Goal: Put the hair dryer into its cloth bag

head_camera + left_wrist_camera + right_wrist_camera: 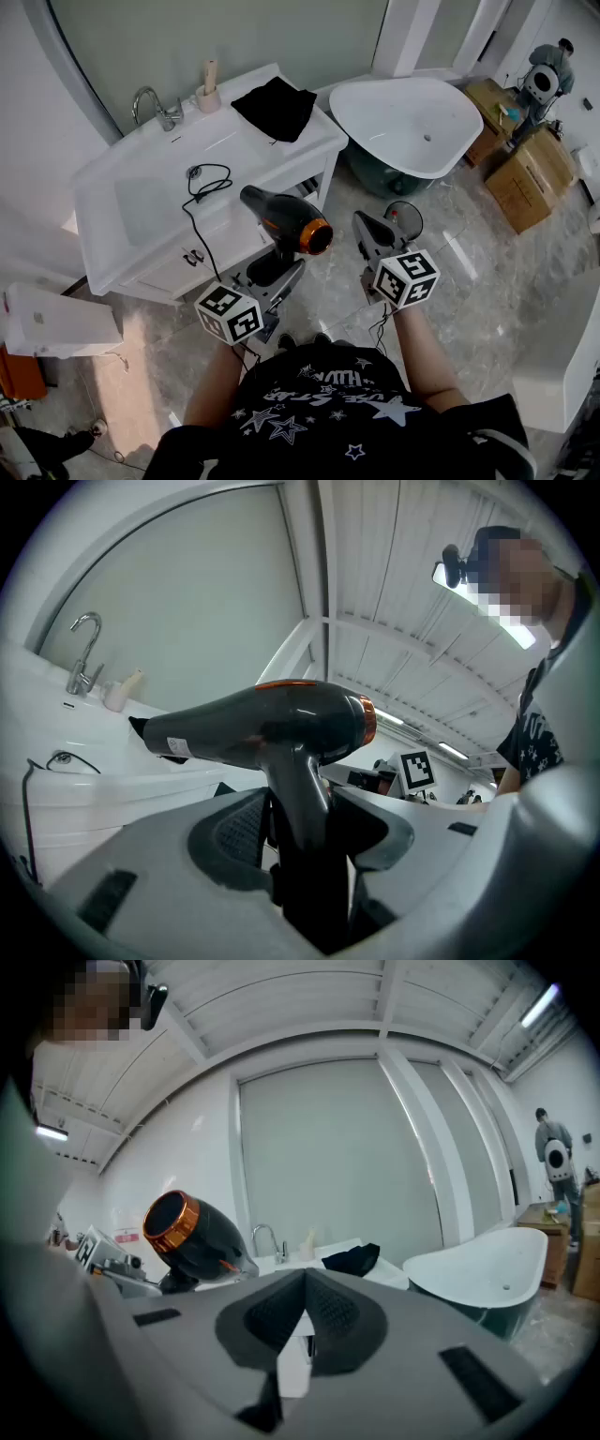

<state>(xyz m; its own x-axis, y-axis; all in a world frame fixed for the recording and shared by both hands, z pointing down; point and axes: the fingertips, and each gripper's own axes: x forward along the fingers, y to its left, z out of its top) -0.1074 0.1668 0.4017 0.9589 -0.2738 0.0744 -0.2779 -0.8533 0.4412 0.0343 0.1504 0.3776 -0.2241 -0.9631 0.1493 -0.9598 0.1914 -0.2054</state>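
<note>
**Head view.** Your left gripper [274, 274] clamps the handle of the hair dryer [284, 219] and holds it in the air in front of the washstand [309, 150]. The barrel's long axis runs from upper left to lower right, and the orange-ringed end points at your right gripper [367, 228]. The black cloth bag [275, 106] lies beyond the dryer on the far right corner of the counter, well apart from both tools. It is crumpled, and nothing shows inside it. The dryer's cord [204, 185] trails back over the sink basin [141, 211].

**Left gripper view.** The jaws of the left gripper [302, 829] are part spread, and they pinch the upright handle of the hair dryer [258, 726]. A dark corner of the cloth bag [139, 727] shows behind the plain end.

**Right gripper view.** The pads of the right gripper [305, 1309] are pressed together on nothing. The cloth bag [352, 1260] lies ahead, just right of the jaw line. The hair dryer [192, 1237] sits to the left. That free hand looks best placed to open the bag's mouth.
</note>
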